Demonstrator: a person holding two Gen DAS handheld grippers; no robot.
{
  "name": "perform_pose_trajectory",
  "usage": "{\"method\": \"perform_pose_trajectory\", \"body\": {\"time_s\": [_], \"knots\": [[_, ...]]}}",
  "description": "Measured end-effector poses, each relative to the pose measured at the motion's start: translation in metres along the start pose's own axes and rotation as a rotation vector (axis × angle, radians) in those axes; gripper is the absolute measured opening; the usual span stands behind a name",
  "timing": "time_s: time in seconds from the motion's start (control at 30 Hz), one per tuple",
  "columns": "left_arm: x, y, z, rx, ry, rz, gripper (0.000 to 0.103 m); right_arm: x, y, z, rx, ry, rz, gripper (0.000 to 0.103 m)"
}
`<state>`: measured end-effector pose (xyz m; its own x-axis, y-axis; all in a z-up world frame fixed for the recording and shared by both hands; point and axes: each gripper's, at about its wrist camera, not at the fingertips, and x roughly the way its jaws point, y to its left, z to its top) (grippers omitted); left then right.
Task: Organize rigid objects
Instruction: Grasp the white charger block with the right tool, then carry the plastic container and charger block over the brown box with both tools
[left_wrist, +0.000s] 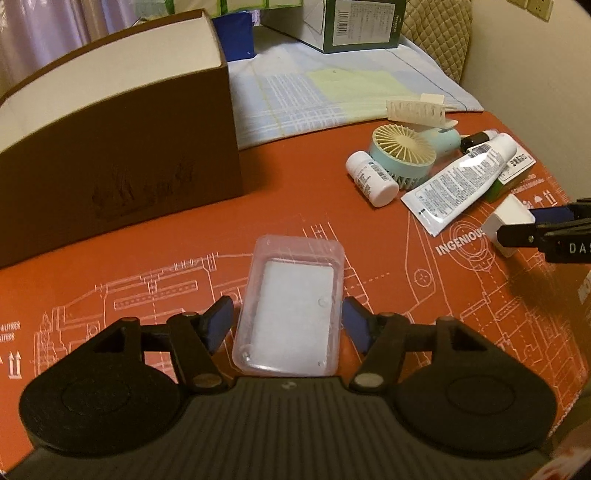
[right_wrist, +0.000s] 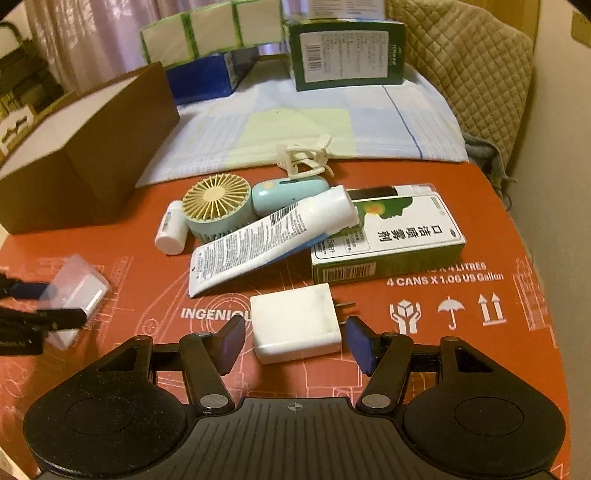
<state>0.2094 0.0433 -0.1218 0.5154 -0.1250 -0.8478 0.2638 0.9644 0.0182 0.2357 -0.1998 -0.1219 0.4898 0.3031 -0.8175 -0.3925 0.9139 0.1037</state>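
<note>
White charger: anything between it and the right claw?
Nothing visible. The white charger lies flat on the orange mat between the right claw's open fingers, gaps on both sides. The tube and green box lie beyond it.

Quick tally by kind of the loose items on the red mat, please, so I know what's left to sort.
Clear case: 1
Charger: 1
Tube: 1
Fan: 1
Pill bottle: 1
Green carton: 1
Dark bottle: 1
Clip: 1
Total: 8
</note>
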Motion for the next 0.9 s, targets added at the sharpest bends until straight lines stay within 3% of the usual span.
{"method": "perform_pose_trajectory", "body": {"time_s": [0.1, 0.17, 0.2, 0.9], "knots": [[0.003, -0.001, 0.004, 0.012, 0.001, 0.004, 0.06, 0.004, 0.005, -0.001, -0.043, 0.005, -0.025, 0.049], [0.005, -0.002, 0.006, 0.021, 0.006, 0.005, 0.059, 0.004, 0.008, -0.004, -0.078, -0.007, -0.031, 0.048], [0.006, -0.003, 0.006, 0.028, 0.006, 0.003, 0.052, 0.004, 0.009, -0.006, -0.088, -0.011, -0.033, 0.048], [-0.005, 0.002, 0.003, 0.018, 0.01, -0.008, 0.052, -0.021, 0.029, -0.01, -0.109, -0.007, 0.059, 0.048]]}}
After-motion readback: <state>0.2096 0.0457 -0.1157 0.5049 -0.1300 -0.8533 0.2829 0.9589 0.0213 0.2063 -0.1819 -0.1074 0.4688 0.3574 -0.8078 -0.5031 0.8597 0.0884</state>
